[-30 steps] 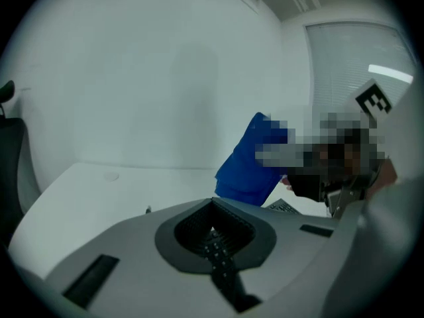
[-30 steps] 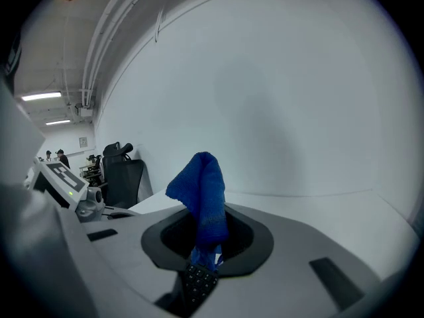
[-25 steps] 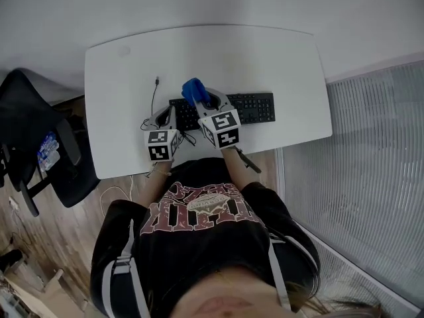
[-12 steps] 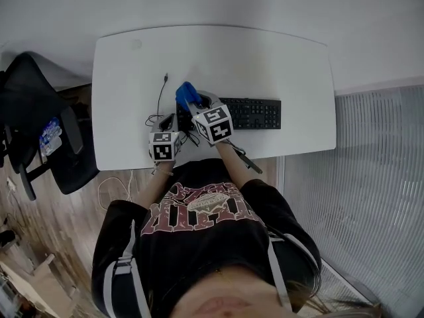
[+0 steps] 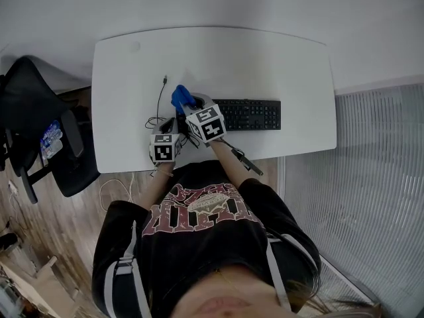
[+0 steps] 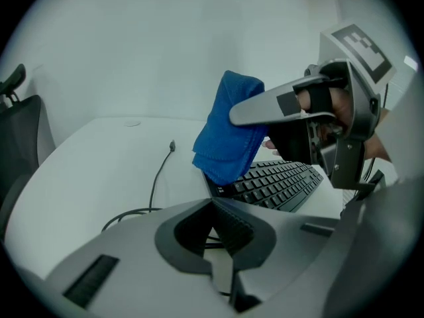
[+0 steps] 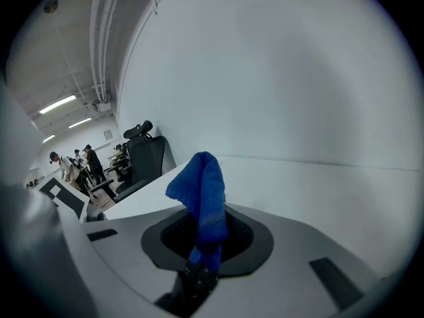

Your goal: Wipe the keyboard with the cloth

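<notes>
A black keyboard lies on the white table near its front edge. My right gripper is shut on a blue cloth and holds it over the keyboard's left end. In the right gripper view the cloth stands up out of the shut jaws of my right gripper. My left gripper hovers just left of the keyboard, shut with nothing in it. From the left gripper view, the cloth hangs over the keyboard's left corner, beyond my left gripper.
A black cable runs from the keyboard's left end across the table and loops near my left gripper. A black office chair stands left of the table. Several people stand far off in the right gripper view.
My right gripper has carried the cloth leftward along the keyboard to its left end. The left gripper has stayed beside the keyboard.
</notes>
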`<state>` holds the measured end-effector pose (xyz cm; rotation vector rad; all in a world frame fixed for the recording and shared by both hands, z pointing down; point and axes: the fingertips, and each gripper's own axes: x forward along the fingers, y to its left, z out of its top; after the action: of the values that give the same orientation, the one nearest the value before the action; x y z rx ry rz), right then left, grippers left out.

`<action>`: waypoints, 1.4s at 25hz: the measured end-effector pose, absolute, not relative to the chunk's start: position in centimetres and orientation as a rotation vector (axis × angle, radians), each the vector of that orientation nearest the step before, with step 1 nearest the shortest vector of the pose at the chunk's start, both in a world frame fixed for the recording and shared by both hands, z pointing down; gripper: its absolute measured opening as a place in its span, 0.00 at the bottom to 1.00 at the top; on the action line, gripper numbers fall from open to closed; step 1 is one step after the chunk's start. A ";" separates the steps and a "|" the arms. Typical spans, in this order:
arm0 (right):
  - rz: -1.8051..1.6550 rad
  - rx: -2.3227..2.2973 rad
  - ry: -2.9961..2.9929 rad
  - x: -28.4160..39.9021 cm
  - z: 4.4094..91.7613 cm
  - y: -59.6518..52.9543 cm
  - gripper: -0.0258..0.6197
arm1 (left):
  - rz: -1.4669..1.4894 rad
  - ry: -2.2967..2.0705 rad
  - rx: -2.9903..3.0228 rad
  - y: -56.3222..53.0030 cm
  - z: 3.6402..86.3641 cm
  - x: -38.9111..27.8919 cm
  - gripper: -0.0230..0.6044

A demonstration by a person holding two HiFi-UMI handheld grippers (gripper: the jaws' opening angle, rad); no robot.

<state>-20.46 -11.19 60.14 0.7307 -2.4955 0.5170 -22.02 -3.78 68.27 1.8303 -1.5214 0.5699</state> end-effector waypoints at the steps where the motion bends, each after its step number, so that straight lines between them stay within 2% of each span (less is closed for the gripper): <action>1: 0.522 0.733 -2.499 -20.4 60.2 -11.3 0.14 | 0.574 -1.517 1.832 -3.9 68.4 -21.9 0.09; 28: 0.527 0.668 -2.497 -20.0 61.5 -11.7 0.14 | 0.665 -1.551 1.814 -3.8 68.5 -22.3 0.09; 35: 0.509 0.680 -2.465 -18.1 61.9 -12.4 0.14 | 0.669 -1.575 1.792 -3.9 68.2 -22.1 0.09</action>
<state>-18.10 -12.38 61.92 0.6799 -2.4649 0.5086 -22.06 -3.87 68.25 1.7918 -1.5751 0.6686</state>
